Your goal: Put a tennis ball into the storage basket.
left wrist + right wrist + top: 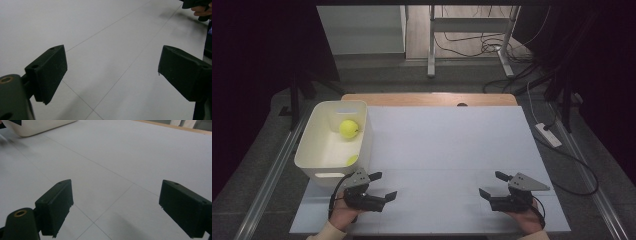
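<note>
While the room behind stays dark, the table (452, 150) is well lit – a pale grey-white sheet with thin seam lines covers it, and a strip of bare wood shows along its far edge. Beyond the table stands a metal frame on a grey floor, with loose cables (472, 45) around it, and a white power strip (548, 135) lies on the floor to the right. At the left side of the sheet sits a white plastic bin (314, 150), its long axis running from the near edge toward the far edge, slightly turned. Inside the bin lie two yellow-green balls: one ball (348, 128) toward the far end, a second ball (352, 160) near the front wall, partly hidden by the rim. The left gripper (383, 186) is held low just beside the near corner of the bin, its jaws spread wide and holding nothing – they point to the right, across the sheet. The right gripper (492, 184) is well apart, at the near right of the sheet, also released and empty, its jaws pointing left toward the other one.
</note>
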### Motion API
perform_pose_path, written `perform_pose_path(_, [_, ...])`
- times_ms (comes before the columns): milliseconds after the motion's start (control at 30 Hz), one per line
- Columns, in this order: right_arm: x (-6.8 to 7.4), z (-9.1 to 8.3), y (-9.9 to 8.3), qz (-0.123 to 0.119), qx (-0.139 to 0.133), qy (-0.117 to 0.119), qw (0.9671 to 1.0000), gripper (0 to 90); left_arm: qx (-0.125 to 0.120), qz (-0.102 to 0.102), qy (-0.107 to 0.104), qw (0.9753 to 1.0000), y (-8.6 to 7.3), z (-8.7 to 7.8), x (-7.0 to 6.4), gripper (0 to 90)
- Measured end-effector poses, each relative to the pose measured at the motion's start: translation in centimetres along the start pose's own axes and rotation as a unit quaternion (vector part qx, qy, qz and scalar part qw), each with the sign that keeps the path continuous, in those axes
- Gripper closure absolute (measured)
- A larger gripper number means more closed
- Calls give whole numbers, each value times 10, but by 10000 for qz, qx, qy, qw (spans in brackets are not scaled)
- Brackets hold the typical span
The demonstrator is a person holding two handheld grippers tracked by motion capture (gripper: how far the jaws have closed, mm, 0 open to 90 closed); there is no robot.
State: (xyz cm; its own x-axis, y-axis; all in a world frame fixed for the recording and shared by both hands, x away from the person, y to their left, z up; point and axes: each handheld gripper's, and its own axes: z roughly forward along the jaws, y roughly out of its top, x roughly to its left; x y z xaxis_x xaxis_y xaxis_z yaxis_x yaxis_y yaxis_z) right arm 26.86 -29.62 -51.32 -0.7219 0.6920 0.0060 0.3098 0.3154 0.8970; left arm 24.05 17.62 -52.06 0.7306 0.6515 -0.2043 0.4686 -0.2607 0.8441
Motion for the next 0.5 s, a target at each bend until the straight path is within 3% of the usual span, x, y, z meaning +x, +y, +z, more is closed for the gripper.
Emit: perform_pose_path(500, [-2, 1, -1, 115, -33, 107, 9999, 117, -26, 33, -21, 10000, 3, 1, -1, 94])
